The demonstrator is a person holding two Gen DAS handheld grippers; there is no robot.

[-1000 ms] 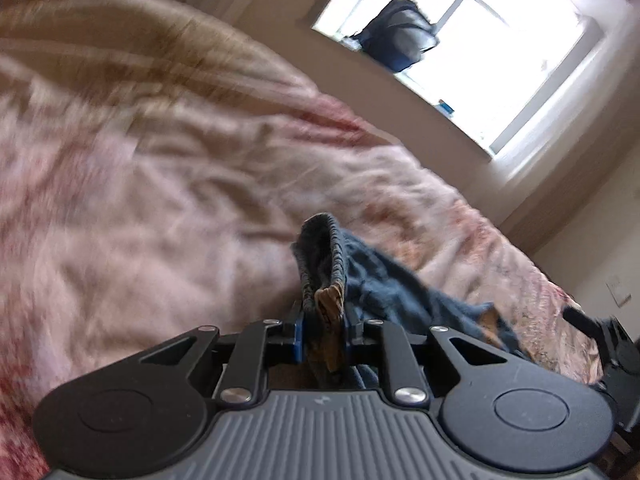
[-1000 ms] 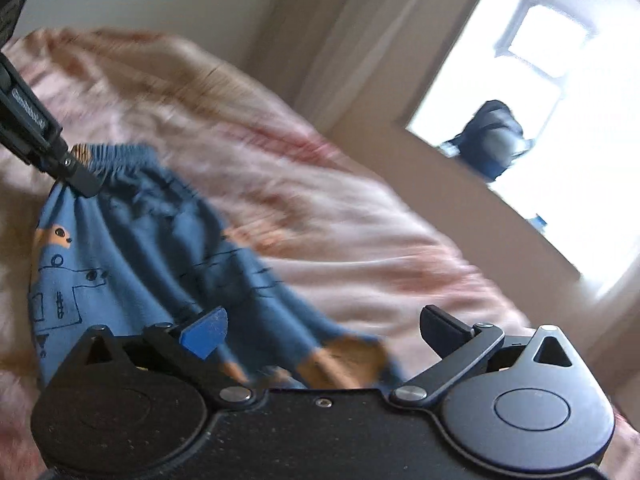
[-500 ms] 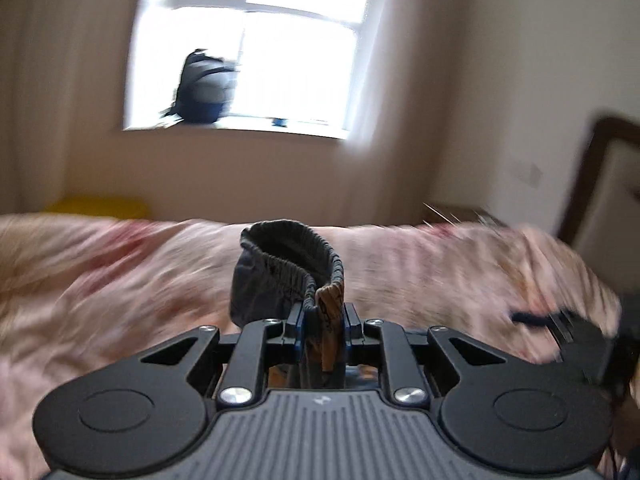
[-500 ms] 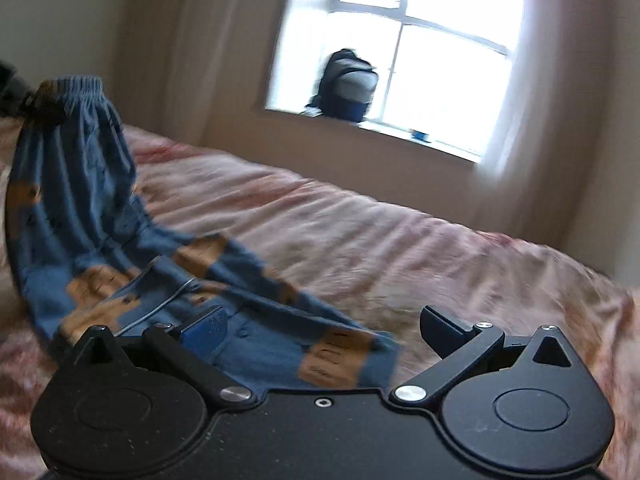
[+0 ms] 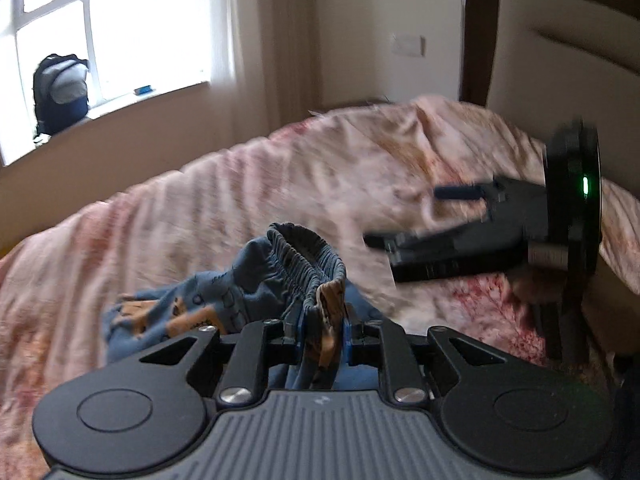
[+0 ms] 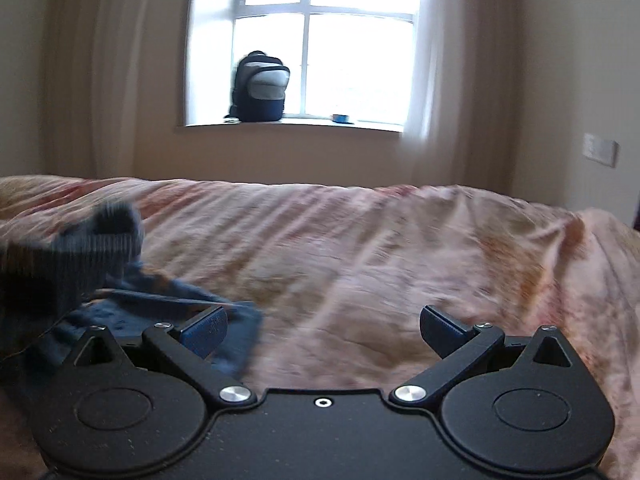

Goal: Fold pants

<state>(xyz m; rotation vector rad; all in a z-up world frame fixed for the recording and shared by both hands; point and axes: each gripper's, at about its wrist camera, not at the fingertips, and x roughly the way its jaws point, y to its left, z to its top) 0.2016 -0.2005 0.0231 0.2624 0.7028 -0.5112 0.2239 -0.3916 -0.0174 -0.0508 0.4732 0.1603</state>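
**Waistband carried across the bed**

Pink floral bedding (image 5: 248, 200) fills the middle of both views, with a window and a backpack (image 6: 262, 88) behind. The pants (image 5: 224, 308) are seen at lower centre of the left wrist view, their elastic waistband pinched between the pads of the left gripper (image 5: 323, 330) — clamped on the cloth. The right gripper (image 6: 322, 330) is held wide apart and empty, the pants lying blurred at its lower left. A fold or repositioning is judged to be under way; next, a free edge would need to be taken by the right gripper. Compared with a second ago, the headboard has come into view and the pants are bunched rather than spread.
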